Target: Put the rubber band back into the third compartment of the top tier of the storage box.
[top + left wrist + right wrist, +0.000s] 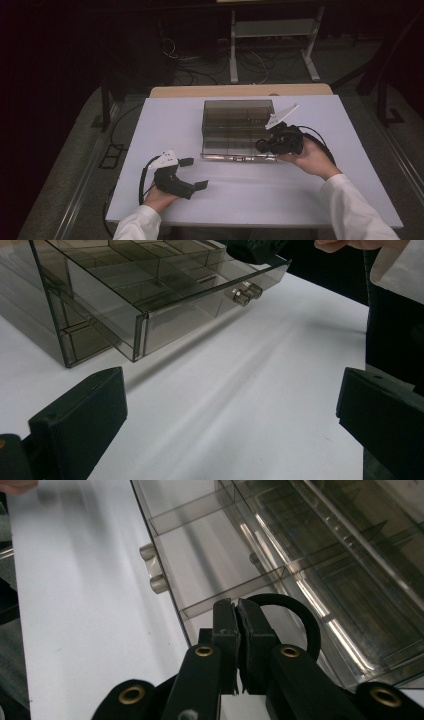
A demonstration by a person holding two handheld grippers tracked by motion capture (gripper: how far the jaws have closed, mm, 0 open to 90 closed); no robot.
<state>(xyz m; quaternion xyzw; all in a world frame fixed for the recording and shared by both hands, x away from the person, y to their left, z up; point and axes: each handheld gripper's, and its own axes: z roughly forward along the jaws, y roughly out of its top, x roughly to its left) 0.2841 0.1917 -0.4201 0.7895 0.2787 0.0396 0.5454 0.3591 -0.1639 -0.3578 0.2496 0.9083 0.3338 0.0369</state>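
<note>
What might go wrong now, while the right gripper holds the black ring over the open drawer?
The right gripper is shut on only the edge of the black ring, so it may slip or twist out. The drawer has several compartments, and the ring might land on a divider or in the wrong one. The left gripper is open and apart from the clear box, which could slide if bumped.

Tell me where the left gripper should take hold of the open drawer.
By the small clear handle jutting from the drawer's front wall, approached from the person's side: it is the only protruding part, and the left gripper stands open.
</note>
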